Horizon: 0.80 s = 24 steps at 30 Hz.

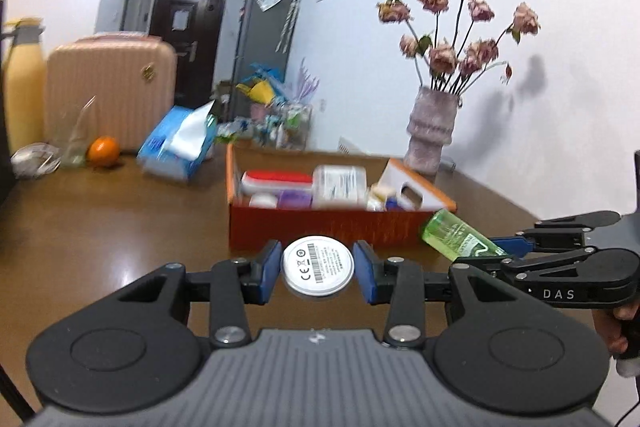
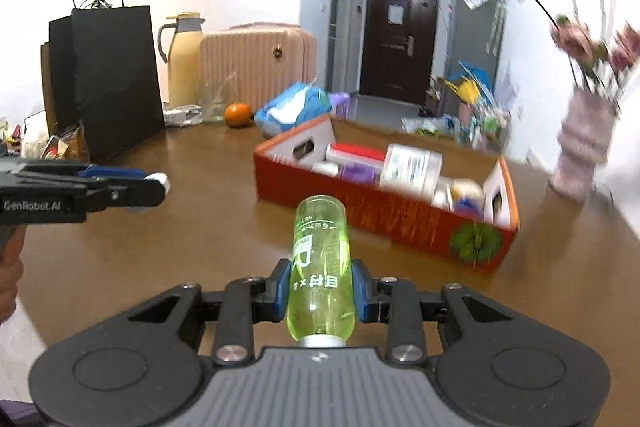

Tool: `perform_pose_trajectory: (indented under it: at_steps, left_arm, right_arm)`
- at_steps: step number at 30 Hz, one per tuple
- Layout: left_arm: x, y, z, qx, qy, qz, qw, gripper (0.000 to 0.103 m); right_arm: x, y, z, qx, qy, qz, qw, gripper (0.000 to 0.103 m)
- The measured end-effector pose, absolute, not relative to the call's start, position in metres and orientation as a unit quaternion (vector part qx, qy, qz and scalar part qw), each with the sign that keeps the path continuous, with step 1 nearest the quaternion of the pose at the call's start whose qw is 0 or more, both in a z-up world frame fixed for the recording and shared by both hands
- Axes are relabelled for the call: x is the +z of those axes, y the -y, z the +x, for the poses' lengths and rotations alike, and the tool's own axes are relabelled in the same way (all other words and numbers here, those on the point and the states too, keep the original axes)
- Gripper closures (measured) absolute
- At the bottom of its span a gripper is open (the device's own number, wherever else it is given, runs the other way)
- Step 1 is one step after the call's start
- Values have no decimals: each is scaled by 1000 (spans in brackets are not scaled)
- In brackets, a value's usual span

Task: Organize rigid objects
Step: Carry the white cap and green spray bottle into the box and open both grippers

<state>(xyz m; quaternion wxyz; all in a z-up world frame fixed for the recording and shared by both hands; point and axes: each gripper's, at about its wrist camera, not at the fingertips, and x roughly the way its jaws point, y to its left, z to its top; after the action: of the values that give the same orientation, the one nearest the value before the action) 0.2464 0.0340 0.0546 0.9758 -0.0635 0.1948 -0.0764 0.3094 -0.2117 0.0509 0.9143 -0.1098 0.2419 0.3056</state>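
- My left claw (image 1: 318,266) is closed partway, its blue pads pressing the rim of a flat round white disc with a printed grey label (image 1: 318,265); I hold the disc clear of the brown wooden counter (image 1: 100,227), its labelled face turned towards the camera.
- My right claw (image 2: 320,285) is also closed partway, clamped on a clear green plastic bottle with white printing (image 2: 320,259). The pads grip the bottle low on its body, near the silver cap at the camera end, and the bottle's base points forward and slightly upward.
- In the left wrist view, the right claw (image 1: 508,247) comes in from the right edge with the green bottle (image 1: 460,235) sticking out towards the near right corner of the open orange-red cardboard box (image 1: 320,227).
- In the right wrist view, the left claw (image 2: 158,183) reaches in from the left edge, level above the counter (image 2: 180,235), with the white edge of the disc (image 2: 160,181) just showing at its tip.
- The orange-red box (image 2: 380,215) sits on the counter ahead of both claws and holds a red-and-white container, a clear jar with a label, and several smaller items that are too blurred to name.
- Behind the box stand a ribbed pale vase of dried pink roses (image 1: 432,135), a blue tissue pack (image 1: 180,143), an orange fruit (image 1: 104,151), a pink ribbed suitcase (image 1: 112,91) and a yellow thermos jug (image 2: 184,63).
- A black paper bag with handles (image 2: 108,79) stands at the counter's far left.
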Motion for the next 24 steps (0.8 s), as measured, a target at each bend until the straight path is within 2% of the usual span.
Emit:
perform_pose_trajectory:
  at_steps: [9, 19, 24]
  left_arm:
    - [61, -52, 378, -89, -239, -59, 965, 63]
    - [25, -56, 454, -112, -286, -27, 951, 62]
    - [13, -61, 469, -123, -294, -13, 948, 60]
  right_arm:
    - [76, 177, 444, 349, -267, -153, 885, 73]
    - [21, 121, 544, 421, -363, -165, 814, 73]
    - [7, 110, 565, 431, -369, -152, 809, 73]
